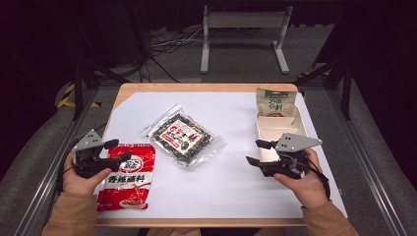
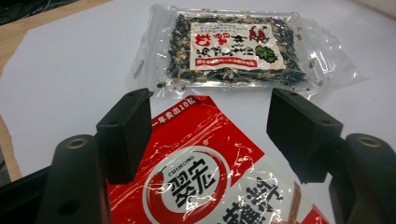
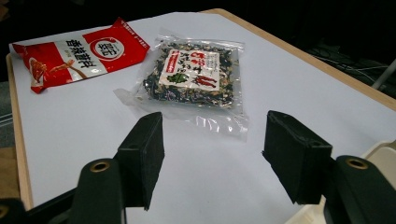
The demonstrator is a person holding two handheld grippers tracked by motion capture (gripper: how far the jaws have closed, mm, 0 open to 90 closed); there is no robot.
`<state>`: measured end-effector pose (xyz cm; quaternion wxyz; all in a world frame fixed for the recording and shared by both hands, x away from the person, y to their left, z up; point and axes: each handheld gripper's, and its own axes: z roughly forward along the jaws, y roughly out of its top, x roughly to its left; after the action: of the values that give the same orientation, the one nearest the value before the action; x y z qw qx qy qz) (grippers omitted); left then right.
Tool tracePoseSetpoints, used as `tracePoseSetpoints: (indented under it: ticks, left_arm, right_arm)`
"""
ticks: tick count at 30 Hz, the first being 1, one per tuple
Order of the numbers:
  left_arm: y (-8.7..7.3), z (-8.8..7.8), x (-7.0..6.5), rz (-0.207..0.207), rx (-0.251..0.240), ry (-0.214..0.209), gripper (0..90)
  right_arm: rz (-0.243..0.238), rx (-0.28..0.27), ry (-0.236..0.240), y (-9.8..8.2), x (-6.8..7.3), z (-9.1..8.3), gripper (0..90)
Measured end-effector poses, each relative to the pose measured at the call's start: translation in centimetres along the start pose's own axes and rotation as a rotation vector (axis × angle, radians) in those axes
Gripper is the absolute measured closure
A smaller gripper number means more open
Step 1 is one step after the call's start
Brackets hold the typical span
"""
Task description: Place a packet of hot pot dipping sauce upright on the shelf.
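**Red sachet under left claw: handling notes**

Nearest the lens, in the left gripper view, the left claw (image 2: 208,140) has its jaws apart, straddling the top edge of the red sachet (image 2: 201,172). No pad touches the foil, so nothing is held.

Table (image 1: 236,191): white sheet over a wooden top. The red sachet (image 1: 129,176) lies flat at about 8 o'clock on the table, near the front-left corner. The clear seaweed packet (image 1: 183,137) lies at centre, towards 1 o'clock from the sachet, close to it but apart. White tray (image 1: 295,129) at 3 o'clock, with a green pouch (image 1: 276,103) standing at its far end.

Right claw (image 1: 257,152) sits in front of the tray, jaws apart and empty, pointing towards the seaweed packet (image 3: 194,74).

Judgement: the sachet looks light, limp and glossy, so it is likely to be slippery and to sag from a single grip. It lies flat, so there is little to pinch mid-body. Best hold is the sealed top edge or a corner, taken level with the table. Contents probably powder or paste, not fragile; the foil creases easily.
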<state>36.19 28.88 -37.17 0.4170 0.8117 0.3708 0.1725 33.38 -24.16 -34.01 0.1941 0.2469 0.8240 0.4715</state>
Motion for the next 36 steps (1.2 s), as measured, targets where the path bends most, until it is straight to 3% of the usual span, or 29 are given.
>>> tracePoseSetpoints:
  ticks: [10, 14, 18, 24, 25, 28, 34, 36]
  left_arm:
    - [0.1, 1.1, 3.0, -0.029, 0.015, 0.023, 28.7]
    - [-0.8, 1.5, 3.6, -0.041, 0.029, 0.067, 27.5]
    - [-1.8, 2.1, 5.0, -0.089, 0.033, 0.046, 27.2]
    - [-2.8, 3.0, 6.2, -0.105, 0.069, 0.030, 25.7]
    - [-3.0, 3.3, 6.5, -0.127, 0.077, 0.018, 24.8]
    - [-3.3, 3.5, 6.8, -0.132, 0.090, 0.016, 24.0]
    - [-4.5, 4.7, 7.4, -0.203, 0.137, 0.016, 27.3]
    - [-4.7, 4.8, 7.5, -0.199, 0.150, 0.013, 27.9]
  right_arm:
    - [-0.006, -0.006, 0.024, -0.1, 0.3, 0.4, 36.6]
    - [-0.015, -0.014, 0.041, -0.3, 0.2, 0.7, 35.2]
    - [-0.023, -0.035, 0.057, -0.5, 0.0, 0.9, 33.9]
    - [-0.017, -0.030, 0.060, -0.8, -0.1, 1.1, 33.3]
    - [-0.018, -0.030, 0.060, -0.8, -0.1, 1.2, 33.3]
    - [-0.017, -0.026, 0.066, -0.9, 0.0, 1.3, 33.0]
    - [-0.023, -0.024, 0.081, -0.9, 0.1, 1.7, 33.2]
    - [-0.032, -0.023, 0.086, -0.9, 0.2, 1.8, 33.2]
